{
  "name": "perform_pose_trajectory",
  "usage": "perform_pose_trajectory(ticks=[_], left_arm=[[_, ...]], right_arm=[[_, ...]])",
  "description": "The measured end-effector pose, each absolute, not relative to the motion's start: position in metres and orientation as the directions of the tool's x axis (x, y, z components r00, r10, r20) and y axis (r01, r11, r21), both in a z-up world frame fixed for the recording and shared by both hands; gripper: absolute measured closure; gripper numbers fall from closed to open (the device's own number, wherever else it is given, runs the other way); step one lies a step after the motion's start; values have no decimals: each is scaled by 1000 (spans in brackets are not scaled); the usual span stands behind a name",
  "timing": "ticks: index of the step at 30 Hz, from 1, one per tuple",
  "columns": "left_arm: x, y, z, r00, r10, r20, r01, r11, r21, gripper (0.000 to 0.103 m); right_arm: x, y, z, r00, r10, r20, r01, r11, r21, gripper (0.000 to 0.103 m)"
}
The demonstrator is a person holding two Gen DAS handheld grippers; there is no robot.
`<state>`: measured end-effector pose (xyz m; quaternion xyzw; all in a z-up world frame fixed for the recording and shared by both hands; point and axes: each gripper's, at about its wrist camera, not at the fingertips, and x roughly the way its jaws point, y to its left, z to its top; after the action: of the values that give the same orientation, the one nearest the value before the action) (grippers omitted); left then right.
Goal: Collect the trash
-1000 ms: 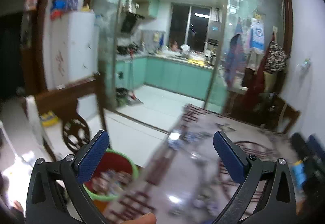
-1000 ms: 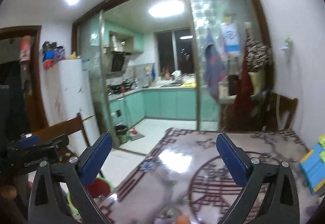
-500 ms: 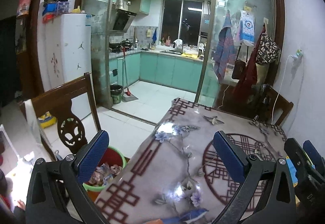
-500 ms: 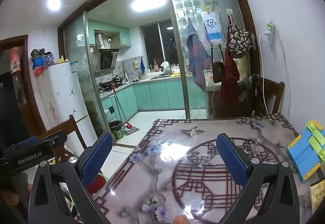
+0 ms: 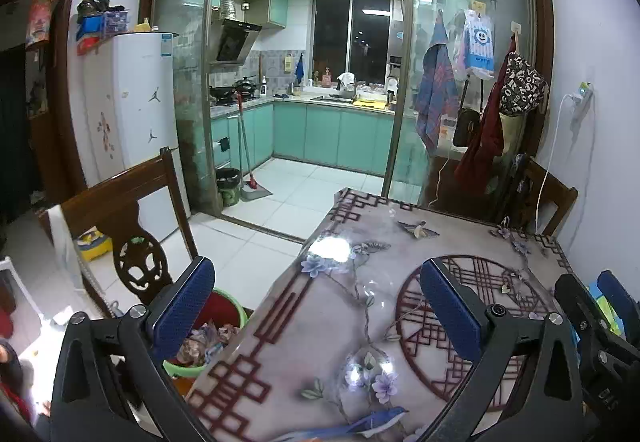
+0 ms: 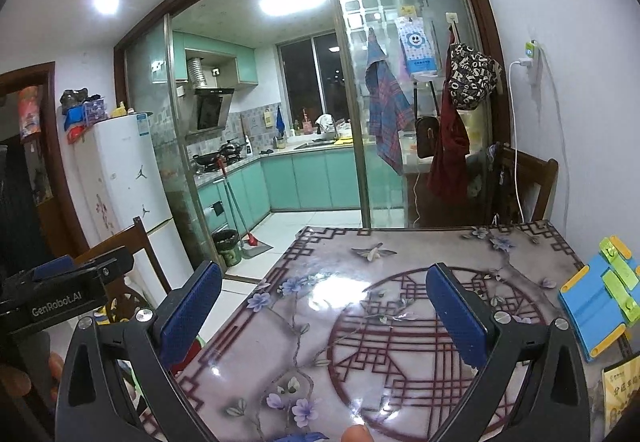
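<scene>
A green bin [image 5: 236, 316] with a red liner stands on the floor beside the table's left edge, holding crumpled wrappers [image 5: 208, 338]. My left gripper [image 5: 318, 308] is open and empty, held over the table's near left part, with its left finger above the bin. My right gripper [image 6: 324, 312] is also open and empty, over the patterned tablecloth [image 6: 400, 262]. Each gripper shows in the other's view: the right gripper [image 5: 600, 322] at the right edge, the left gripper [image 6: 68, 294] at the left. I see no loose trash on the cloth.
A dark wooden chair [image 5: 132, 209] stands left of the table, next to the bin. A blue, yellow and green stand [image 6: 600, 294] and a yellow card [image 6: 620, 394] lie at the table's right edge. Another chair [image 6: 532, 185] stands at the far right. A fingertip [image 6: 356, 434] shows at the bottom.
The left view was blurred and swinging a second ago and is steady now. The right gripper has tilted down, so more of the table shows. Both stayed open.
</scene>
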<state>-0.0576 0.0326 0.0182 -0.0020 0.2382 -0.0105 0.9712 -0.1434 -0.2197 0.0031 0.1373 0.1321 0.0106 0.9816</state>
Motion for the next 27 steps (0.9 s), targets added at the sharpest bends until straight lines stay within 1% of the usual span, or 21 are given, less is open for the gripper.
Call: perform_pose_trajectory(ticks=[10, 27], left_arm=[[-54, 28, 16, 879, -12, -477, 18, 1000, 7, 0], [-46, 24, 13, 869, -1, -494, 12, 1000, 19, 0]], right_arm=[[-142, -223, 4, 966, 48, -253, 21, 964, 264, 1], [-130, -231, -3, 959, 49, -278, 28, 963, 266, 1]])
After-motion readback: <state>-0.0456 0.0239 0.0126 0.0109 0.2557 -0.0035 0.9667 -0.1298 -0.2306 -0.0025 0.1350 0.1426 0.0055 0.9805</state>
